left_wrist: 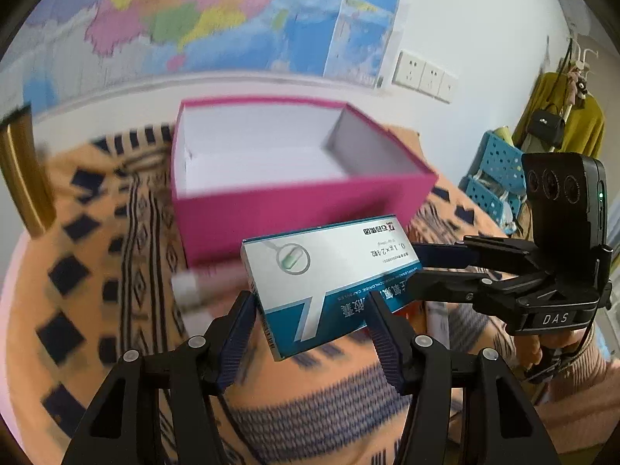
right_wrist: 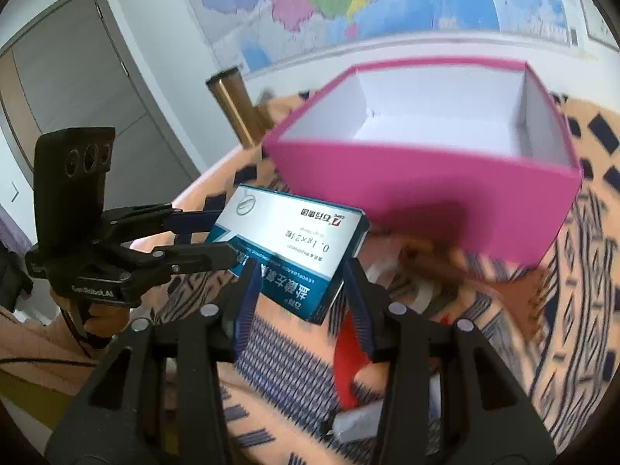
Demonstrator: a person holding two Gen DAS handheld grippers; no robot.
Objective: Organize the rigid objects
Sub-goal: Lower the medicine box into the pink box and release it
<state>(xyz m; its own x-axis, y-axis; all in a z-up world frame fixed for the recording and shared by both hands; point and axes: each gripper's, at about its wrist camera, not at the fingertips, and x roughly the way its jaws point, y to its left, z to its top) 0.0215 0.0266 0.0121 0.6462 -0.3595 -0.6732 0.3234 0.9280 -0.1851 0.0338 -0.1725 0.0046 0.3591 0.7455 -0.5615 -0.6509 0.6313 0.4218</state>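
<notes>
Pink box sits open just behind the medicine carton, which both the left gripper and right gripper clamp above the patterned cloth.

box: pink outside, white inside
medicine carton: white and teal
tablecloth: orange, dark diamonds and stripes
map: multicoloured

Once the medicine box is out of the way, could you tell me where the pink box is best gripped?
Grip the pink box by the rim of its near wall, coming from above with the fingers astride it, one inside and one outside. It stands open with thin upright walls, and its body looks too wide to span. The medicine box hangs before that wall.
</notes>
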